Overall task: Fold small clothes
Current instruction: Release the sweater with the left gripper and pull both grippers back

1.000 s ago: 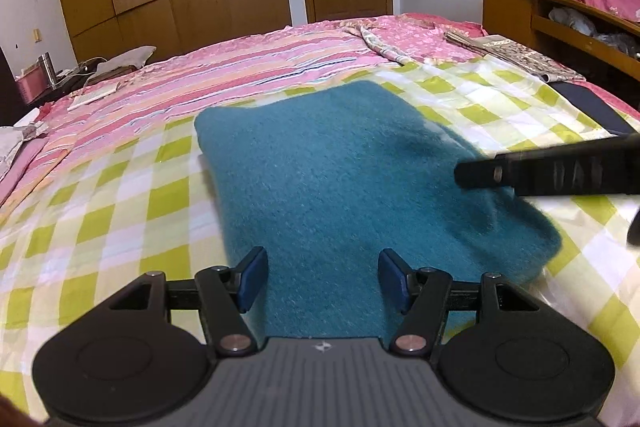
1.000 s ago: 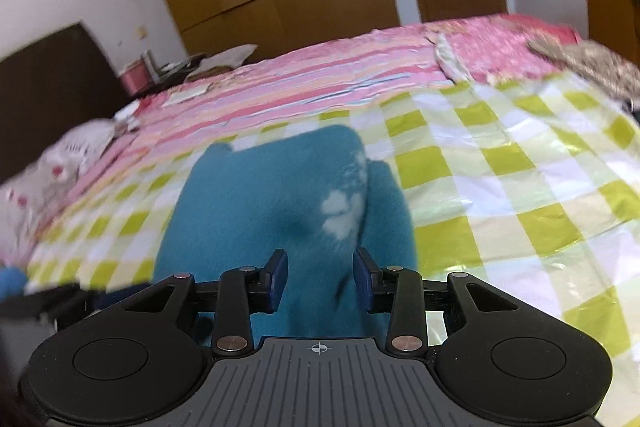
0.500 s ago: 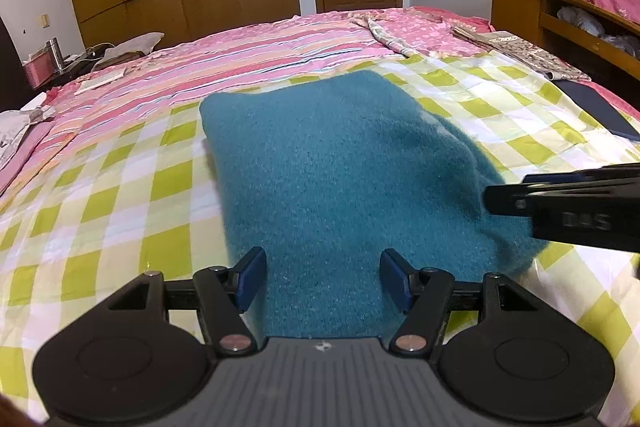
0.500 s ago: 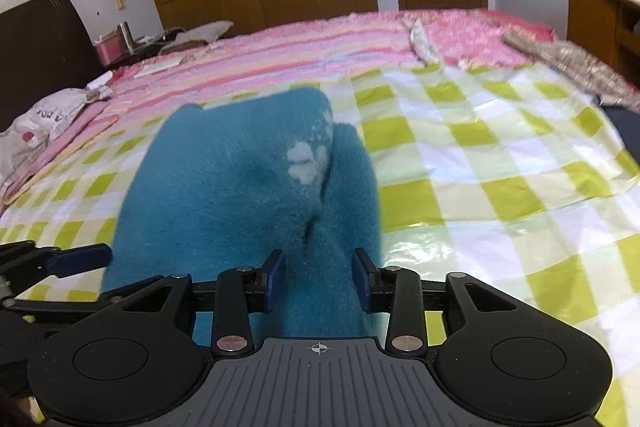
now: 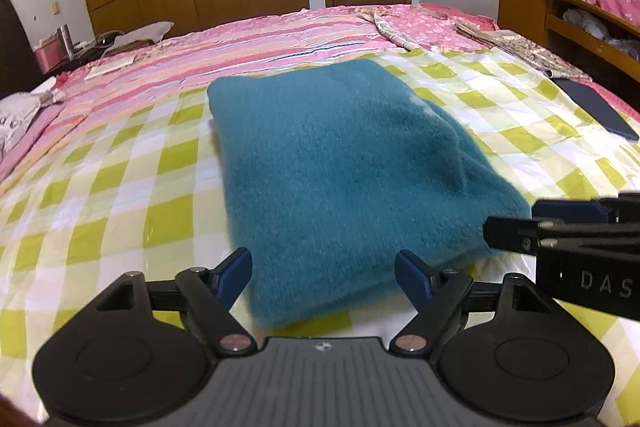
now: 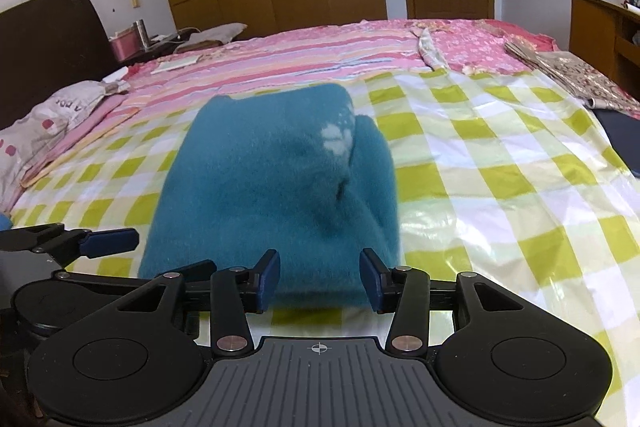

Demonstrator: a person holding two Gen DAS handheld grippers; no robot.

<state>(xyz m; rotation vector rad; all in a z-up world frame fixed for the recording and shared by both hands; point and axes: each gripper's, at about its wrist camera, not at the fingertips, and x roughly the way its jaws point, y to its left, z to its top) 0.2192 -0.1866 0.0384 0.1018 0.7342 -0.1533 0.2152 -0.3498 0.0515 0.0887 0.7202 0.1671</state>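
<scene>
**Q:** Through the left camera, what has changed, and where is the garment?

**A:** A second ago the teal sweater (image 5: 344, 163) filled the space between my left fingers, and my right tool crossed over its right side. Now my left gripper (image 5: 323, 273) is spread open and holds nothing. The sweater's near edge lies just ahead of the blue fingertips (image 5: 236, 269), apart from them. My right gripper (image 5: 560, 227) shows at the right edge, just beside the sweater's near right corner; I cannot tell whether it touches. I judge that both tools have let go and pulled back, so this fold looks finished.

**Q:** And through the right camera?

**A:** My right gripper (image 6: 319, 279) is open and empty too, with the sweater (image 6: 276, 187) straight ahead as a thick folded bundle. A pale pattern shows near its far right, beside a crease. The left gripper (image 6: 108, 241) pokes in from the left, level with the sweater's near left corner.

**Q:** What else is around, and does anything block you?

**A:** The sweater rests on a glossy green-and-white checked sheet (image 6: 500, 187), with a pink striped bedspread (image 6: 300, 55) beyond. Far to the right of my fingers lie a patterned cloth (image 6: 580, 75) and a dark flat thing (image 5: 600, 107). Nothing sits between my fingers and the sweater.
</scene>
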